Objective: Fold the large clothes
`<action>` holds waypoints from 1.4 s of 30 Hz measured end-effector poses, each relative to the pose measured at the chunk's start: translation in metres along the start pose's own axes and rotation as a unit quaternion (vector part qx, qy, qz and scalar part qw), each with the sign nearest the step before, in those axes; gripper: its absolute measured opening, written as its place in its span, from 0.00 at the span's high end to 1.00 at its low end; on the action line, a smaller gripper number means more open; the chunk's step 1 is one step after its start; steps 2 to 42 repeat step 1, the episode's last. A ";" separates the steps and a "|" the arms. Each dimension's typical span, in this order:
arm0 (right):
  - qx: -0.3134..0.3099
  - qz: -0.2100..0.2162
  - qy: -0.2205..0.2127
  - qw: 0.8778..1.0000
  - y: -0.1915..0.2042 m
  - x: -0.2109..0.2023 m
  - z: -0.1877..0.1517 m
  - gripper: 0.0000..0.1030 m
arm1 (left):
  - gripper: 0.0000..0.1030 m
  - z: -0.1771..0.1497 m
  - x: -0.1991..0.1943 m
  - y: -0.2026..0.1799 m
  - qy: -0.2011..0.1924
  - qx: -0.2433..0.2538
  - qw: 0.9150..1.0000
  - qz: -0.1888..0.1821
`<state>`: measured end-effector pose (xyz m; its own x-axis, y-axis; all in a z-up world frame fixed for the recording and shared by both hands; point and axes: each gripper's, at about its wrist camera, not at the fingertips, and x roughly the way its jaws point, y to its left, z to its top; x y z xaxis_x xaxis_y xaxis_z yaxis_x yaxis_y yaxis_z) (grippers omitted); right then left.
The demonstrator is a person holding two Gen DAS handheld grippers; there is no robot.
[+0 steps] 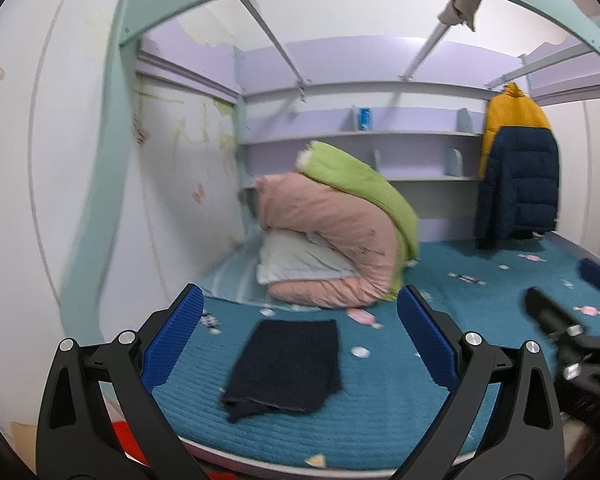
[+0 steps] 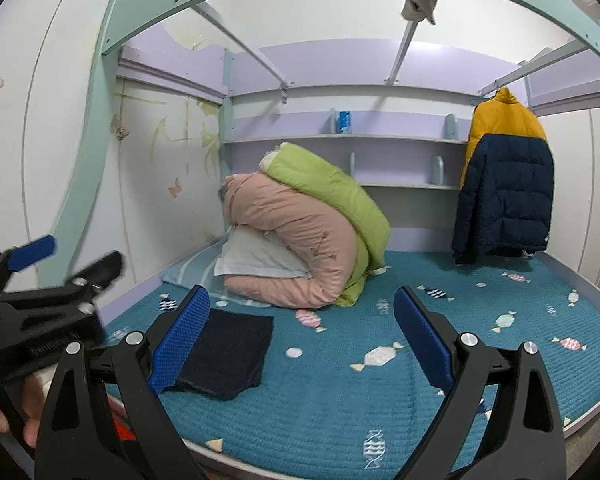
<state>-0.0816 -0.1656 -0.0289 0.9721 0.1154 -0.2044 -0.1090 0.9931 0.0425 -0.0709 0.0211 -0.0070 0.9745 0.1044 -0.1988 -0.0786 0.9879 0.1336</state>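
A dark navy garment [image 1: 284,368] lies folded into a flat rectangle on the teal bed cover [image 1: 440,412], near the front edge. It also shows in the right wrist view [image 2: 224,354], at lower left. My left gripper [image 1: 300,340] is open and empty, held above and in front of the garment. My right gripper [image 2: 302,334] is open and empty, over the bed to the right of the garment. The left gripper shows at the left edge of the right wrist view [image 2: 66,258], and the right one at the right edge of the left wrist view [image 1: 564,296].
A rolled pink and green quilt [image 2: 300,236] with a pale pillow [image 2: 260,260] sits at the back left of the bed. A yellow and navy puffer jacket [image 2: 504,184] hangs at the back right. Shelves [image 2: 340,140] line the back wall. The bed frame [image 2: 100,92] arches overhead.
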 end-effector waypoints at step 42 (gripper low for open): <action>-0.002 -0.012 -0.004 1.000 -0.005 0.003 0.000 0.13 | 0.05 0.002 0.004 0.005 -0.011 0.008 1.000 0.019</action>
